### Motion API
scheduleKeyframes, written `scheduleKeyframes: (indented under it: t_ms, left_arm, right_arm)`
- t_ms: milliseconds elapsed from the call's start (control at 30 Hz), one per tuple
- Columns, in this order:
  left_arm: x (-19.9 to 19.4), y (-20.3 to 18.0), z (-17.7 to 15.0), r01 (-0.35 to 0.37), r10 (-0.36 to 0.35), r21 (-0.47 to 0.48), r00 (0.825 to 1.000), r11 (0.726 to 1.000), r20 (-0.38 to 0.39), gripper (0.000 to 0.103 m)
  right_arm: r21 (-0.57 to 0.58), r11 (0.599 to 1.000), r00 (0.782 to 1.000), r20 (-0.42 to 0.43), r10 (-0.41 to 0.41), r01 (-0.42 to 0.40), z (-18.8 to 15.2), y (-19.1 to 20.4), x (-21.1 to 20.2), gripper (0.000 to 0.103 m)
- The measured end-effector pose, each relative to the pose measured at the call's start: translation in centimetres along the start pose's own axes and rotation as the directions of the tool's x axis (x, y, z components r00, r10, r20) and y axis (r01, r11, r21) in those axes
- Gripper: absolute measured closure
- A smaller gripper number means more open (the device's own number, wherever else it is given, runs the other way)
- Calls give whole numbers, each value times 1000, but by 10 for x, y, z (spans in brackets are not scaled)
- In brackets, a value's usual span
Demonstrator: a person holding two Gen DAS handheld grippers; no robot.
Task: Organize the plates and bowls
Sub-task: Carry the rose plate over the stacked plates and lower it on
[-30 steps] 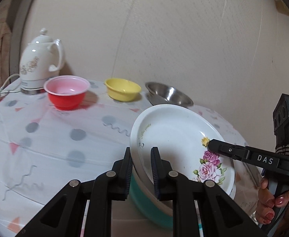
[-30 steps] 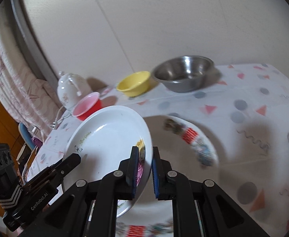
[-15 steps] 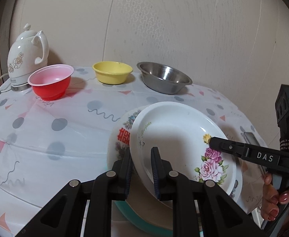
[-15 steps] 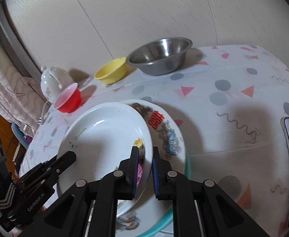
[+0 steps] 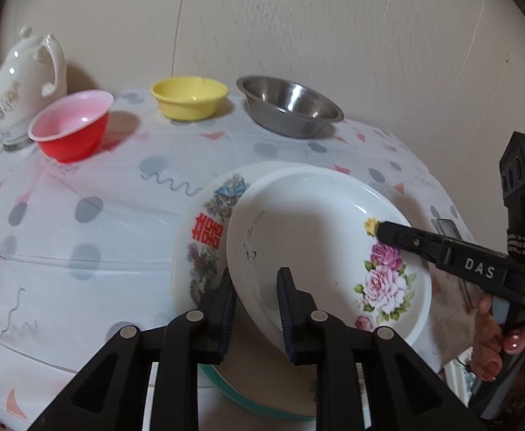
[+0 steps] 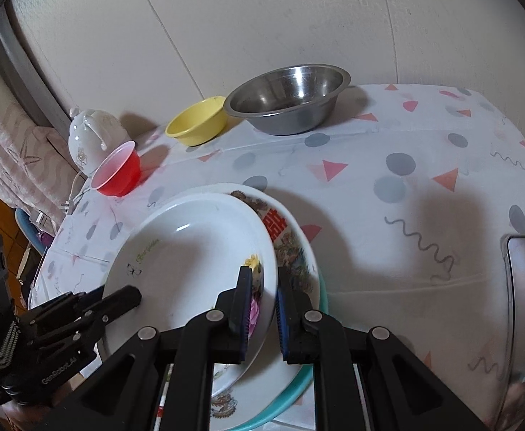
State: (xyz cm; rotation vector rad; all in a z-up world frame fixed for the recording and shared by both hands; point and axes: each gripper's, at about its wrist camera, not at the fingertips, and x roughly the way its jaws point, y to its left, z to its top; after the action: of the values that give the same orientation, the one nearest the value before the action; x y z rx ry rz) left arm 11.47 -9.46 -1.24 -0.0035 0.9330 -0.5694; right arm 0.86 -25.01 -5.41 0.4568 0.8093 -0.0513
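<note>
both the left gripper [image 5: 255, 301] and right gripper [image 6: 262, 305] pinch the rose plate [image 5: 320, 237] by opposite rims; it looks glazed, slippery, breakable. best held at the rim, over the near stack.

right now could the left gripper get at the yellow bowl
Probably not: the left gripper is clamped on the rose plate, shared with the right gripper. The yellow bowl sits unobstructed at the back.

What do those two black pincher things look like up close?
Both are black plastic. The left gripper and right gripper have ridged blue pads and silver rivets. White letters read "DAS" on the right one, "GenRobot.AI" on the left. Each carries a striped strap; painted nails grip the right.
</note>
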Motion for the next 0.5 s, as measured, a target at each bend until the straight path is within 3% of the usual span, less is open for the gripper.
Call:
scheduleKeyframes:
  t_ms: [167,300,500]
  left_arm:
    - [2,4,4,39,-41,-32,997,999,-59,79]
    - [5,11,9,98,-108,-83,986,992,-127,79]
    - [5,14,12,129,-148,-114,973,985,-176,76]
  right_arm:
    - [3,1000,1000,-17,-6,6,6,0,2,89]
    - [1,1000,999,-29,-13,13,12,1,4,89]
    - [-2,1000,999,-23,-25,25,15,3,7,88]
